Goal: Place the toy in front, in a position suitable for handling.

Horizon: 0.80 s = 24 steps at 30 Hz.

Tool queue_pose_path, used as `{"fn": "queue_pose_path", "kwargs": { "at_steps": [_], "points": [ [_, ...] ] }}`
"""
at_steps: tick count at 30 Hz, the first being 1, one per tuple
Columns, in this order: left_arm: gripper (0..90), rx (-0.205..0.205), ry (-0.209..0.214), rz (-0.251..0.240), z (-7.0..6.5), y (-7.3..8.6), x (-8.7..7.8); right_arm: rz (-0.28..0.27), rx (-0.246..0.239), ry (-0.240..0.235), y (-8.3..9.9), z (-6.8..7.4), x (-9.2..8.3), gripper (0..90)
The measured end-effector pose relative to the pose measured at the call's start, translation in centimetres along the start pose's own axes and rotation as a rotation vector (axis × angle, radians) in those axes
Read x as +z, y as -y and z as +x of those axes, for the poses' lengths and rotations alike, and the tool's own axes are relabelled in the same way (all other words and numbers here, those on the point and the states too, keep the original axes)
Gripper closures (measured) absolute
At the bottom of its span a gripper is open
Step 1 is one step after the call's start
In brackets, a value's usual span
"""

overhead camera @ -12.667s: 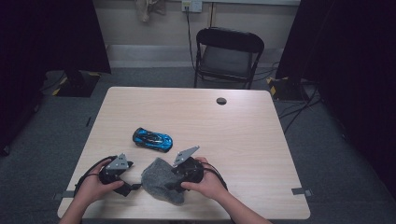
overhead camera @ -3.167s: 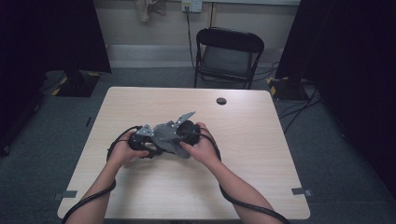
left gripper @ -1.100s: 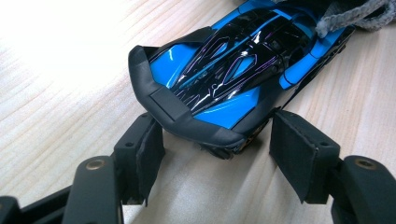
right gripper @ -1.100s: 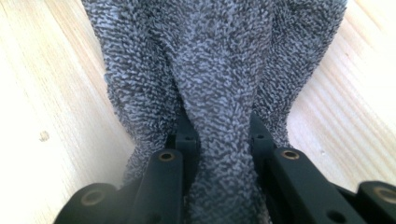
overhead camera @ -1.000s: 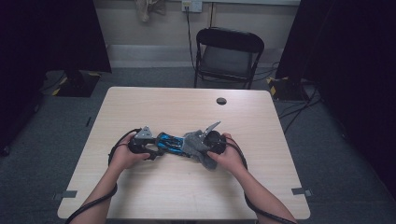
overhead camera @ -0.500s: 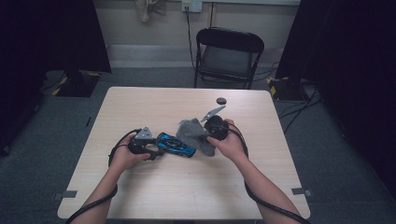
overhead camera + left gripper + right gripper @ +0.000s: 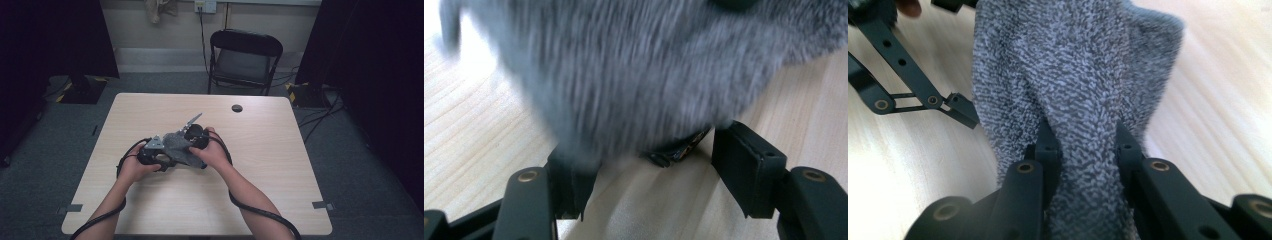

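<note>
A grey fluffy cloth (image 7: 176,144) lies draped over a toy car at the middle of the table, between both hands. My right gripper (image 7: 1085,132) is shut on a fold of the cloth (image 7: 1073,65), and in the high view it (image 7: 186,145) comes in from the right. My left gripper (image 7: 651,150) has its jaws on either side of the car, of which a dark sliver (image 7: 674,150) shows under the cloth (image 7: 634,75). In the high view this gripper (image 7: 167,159) sits left of the cloth, its tips hidden beneath it. One of its fingers (image 7: 960,110) appears in the right gripper view.
The light wooden table (image 7: 280,165) has bare room all round the hands. A small black round object (image 7: 237,108) lies near its far edge. A black folding chair (image 7: 245,55) stands behind the table, with cables on the floor to the right.
My right hand has swung the cloth from the right back to the left, over the blue car, which showed bare before. The left hand has stayed in place.
</note>
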State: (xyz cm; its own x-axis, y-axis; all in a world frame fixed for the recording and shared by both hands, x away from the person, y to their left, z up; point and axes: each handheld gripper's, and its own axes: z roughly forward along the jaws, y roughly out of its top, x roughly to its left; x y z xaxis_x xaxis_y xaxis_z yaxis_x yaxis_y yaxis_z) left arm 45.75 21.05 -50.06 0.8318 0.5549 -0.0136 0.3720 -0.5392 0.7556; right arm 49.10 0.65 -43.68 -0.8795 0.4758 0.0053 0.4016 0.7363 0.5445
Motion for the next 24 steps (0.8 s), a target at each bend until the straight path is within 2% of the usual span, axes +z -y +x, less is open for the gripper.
{"fn": "queue_pose_path", "kwargs": {
  "at_steps": [3, 11, 24],
  "points": [
    [35.7, -0.003, -0.003, -0.002, 0.0, 0.0, 0.0, 0.009, -0.030, 0.018, -0.2, 0.4, 0.3, 72.3],
    [37.4, -0.002, -0.003, -0.002, -0.1, 0.0, 0.0, 0.020, -0.008, 0.018, 1.0, -0.2, -0.6, 72.0],
    [37.3, -0.005, -0.003, -0.002, -0.1, 0.0, 0.0, 0.021, -0.012, 0.022, 2.6, -0.4, -1.4, 71.8]
  ]
}}
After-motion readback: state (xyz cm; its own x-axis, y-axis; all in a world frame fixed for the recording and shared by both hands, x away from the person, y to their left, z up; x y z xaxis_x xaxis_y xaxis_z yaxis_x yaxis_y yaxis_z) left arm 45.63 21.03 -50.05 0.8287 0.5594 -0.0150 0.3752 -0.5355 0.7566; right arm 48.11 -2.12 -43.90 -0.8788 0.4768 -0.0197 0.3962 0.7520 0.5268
